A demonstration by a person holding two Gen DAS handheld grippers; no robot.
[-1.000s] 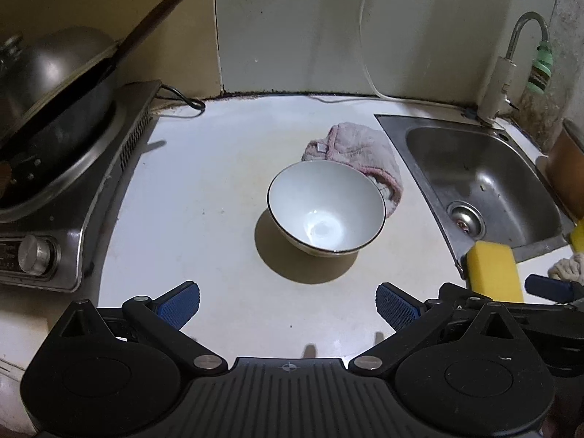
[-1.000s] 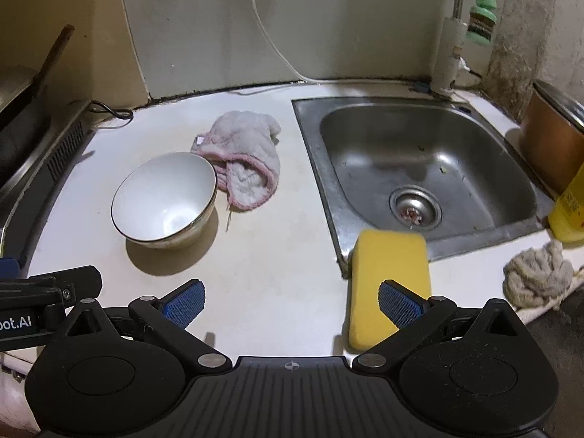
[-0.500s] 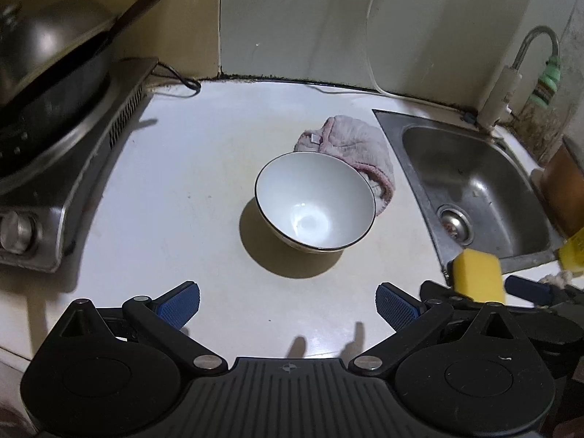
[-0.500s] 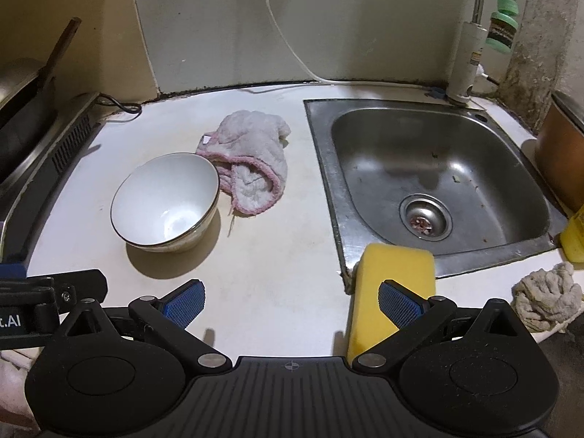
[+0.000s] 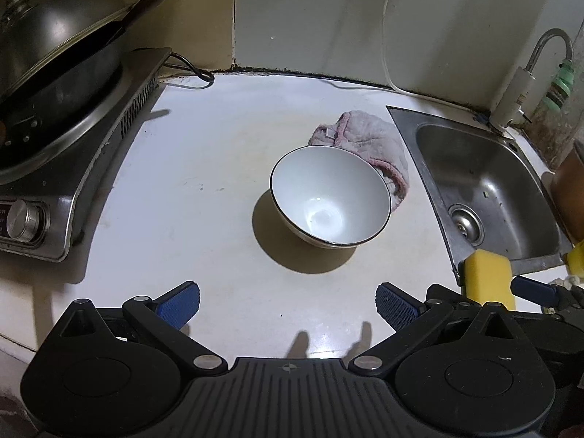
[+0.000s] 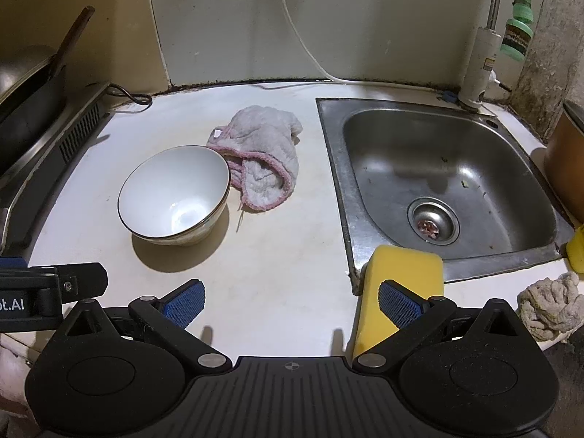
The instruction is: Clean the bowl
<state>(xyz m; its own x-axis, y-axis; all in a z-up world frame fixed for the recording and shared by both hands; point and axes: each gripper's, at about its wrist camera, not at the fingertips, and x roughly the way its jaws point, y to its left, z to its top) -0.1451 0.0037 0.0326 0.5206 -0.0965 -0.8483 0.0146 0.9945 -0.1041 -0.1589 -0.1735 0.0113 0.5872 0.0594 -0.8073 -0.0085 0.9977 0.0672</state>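
White and slightly stained, the surface [image 5: 204, 189] runs from a stove at the left edge of the frame to a steel sink [image 6: 449, 182] at the right. Just right of centre in the left wrist view stands the bowl [image 5: 330, 197], upright and empty. Its far rim meets a crumpled pink-edged cloth [image 5: 368, 142], though whether they actually touch is hard to tell from this angle.

The bowl looks like glazed ceramic with a thin dark rim: stiff, moderately heavy, breakable if knocked against the sink, and probably slick once wet. Its steep flared wall gives little purchase from outside, so the safest hold is likely a pinch across the rim, one finger inside and one out, on the near side away from the cloth.

Near the bottom of the frame, the left gripper [image 5: 288, 304] has its blue pads spread wide, holding nothing. The right gripper [image 6: 290, 301] is equally wide apart and empty; a yellow sponge [image 6: 398, 284] lies at the sink's near corner, partly behind its right pad. That sponge is soft, light and easily squeezed.
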